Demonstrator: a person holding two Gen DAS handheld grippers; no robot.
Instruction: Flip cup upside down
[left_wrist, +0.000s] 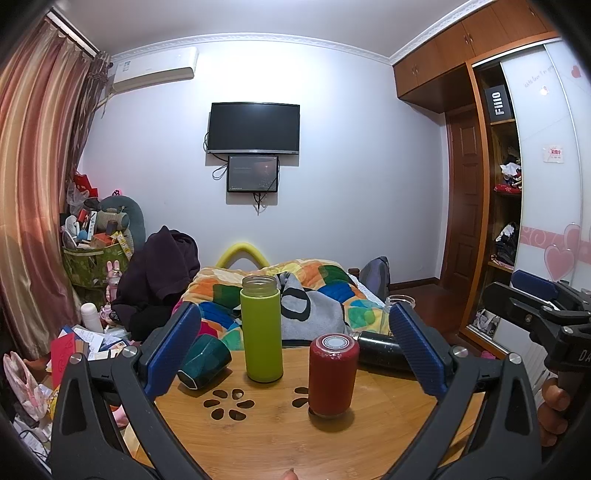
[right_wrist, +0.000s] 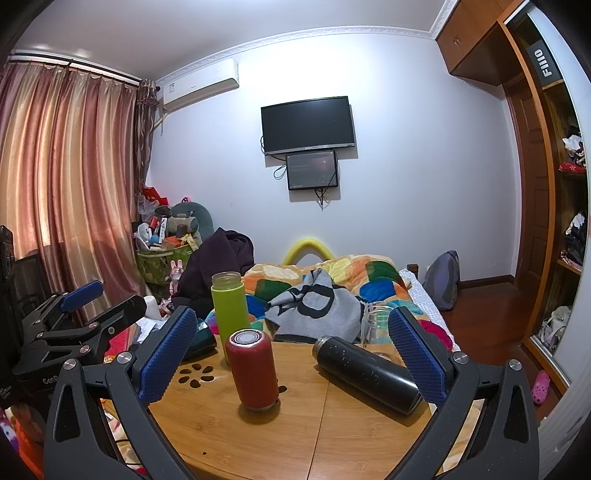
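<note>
Both tongs stand wide open over the near edge of the round wooden bench (left_wrist: 280, 443) and hold nothing: the left tongs (left_wrist: 295, 354) frame the bottles, and the right tongs (right_wrist: 291, 354) do likewise. The red cup (left_wrist: 333, 376) stands upside down near the middle of the bench, its flat base ring turned up and its mouth hidden against the wood. Behind it the green bottle (left_wrist: 261, 332) stands upright, uncapped. A dark teal cup (left_wrist: 204, 363) lies tipped at the left edge, partly hidden by a blue pad. The black flask (right_wrist: 365, 373) lies on its side toward the right edge. A clear glass jar (right_wrist: 375, 328) at the far edge is hard to make out.
</note>
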